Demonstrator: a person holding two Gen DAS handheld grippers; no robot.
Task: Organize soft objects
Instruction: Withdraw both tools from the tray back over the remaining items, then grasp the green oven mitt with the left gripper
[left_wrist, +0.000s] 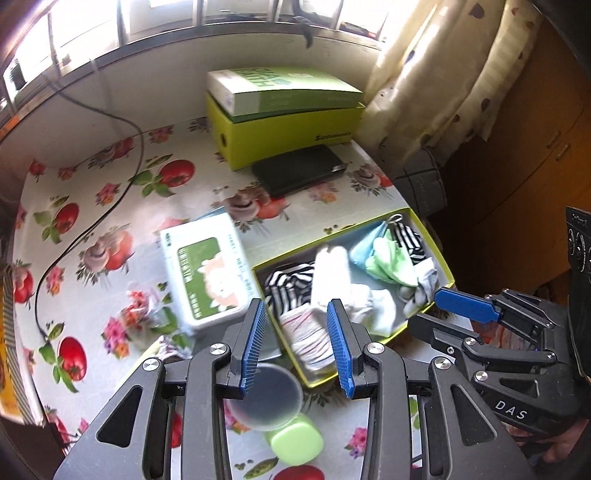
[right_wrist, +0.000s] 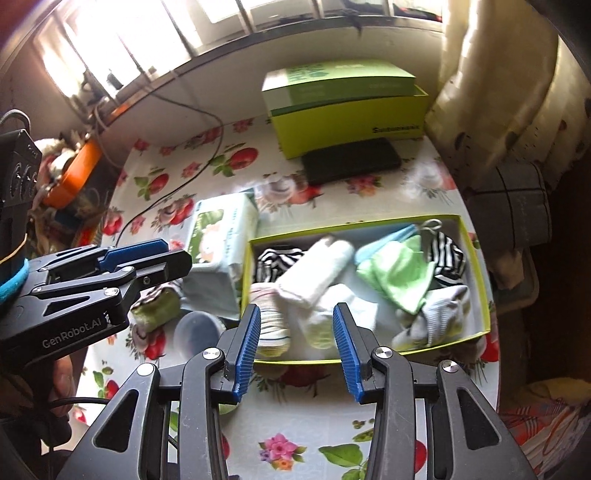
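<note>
1. Step in hand, as I judge it: a pause between placements. The open green box (right_wrist: 476, 273) on the flowered tablecloth (left_wrist: 92, 206) already holds most of the soft things, and neither tool carries anything.
2. The left gripper (left_wrist: 299, 339) has its jaws parted with nothing between the blue ribbed pads; it hangs over the box's near-left corner.
3. The right gripper (right_wrist: 297, 347) is likewise parted and empty, above the box's front wall.
4. In the box, from the right wrist view: striped black-and-white socks (right_wrist: 275, 260) at 10 o'clock, a rolled white sock (right_wrist: 317, 269) centre-left, a lime-green cloth (right_wrist: 399, 277) over a pale blue piece at 1 o'clock, grey-white socks (right_wrist: 432, 314) at 4 o'clock. All are limp knits that will sag and bunch when pinched.
5. Outside, at 9 o'clock of the box, lies a small green-and-striped bundle (right_wrist: 155, 306), probably a sock still to be stowed, though blur leaves that unsure.
6. The next move would call for a low reach to that bundle, pinching a thick fold and missing the translucent cup (right_wrist: 197, 332) beside it.
7. Other shapes: a soft plastic tissue pack (left_wrist: 207, 273), a flat black case (left_wrist: 299, 170), and stacked rigid boxes (left_wrist: 284, 110) at 12 o'clock.
</note>
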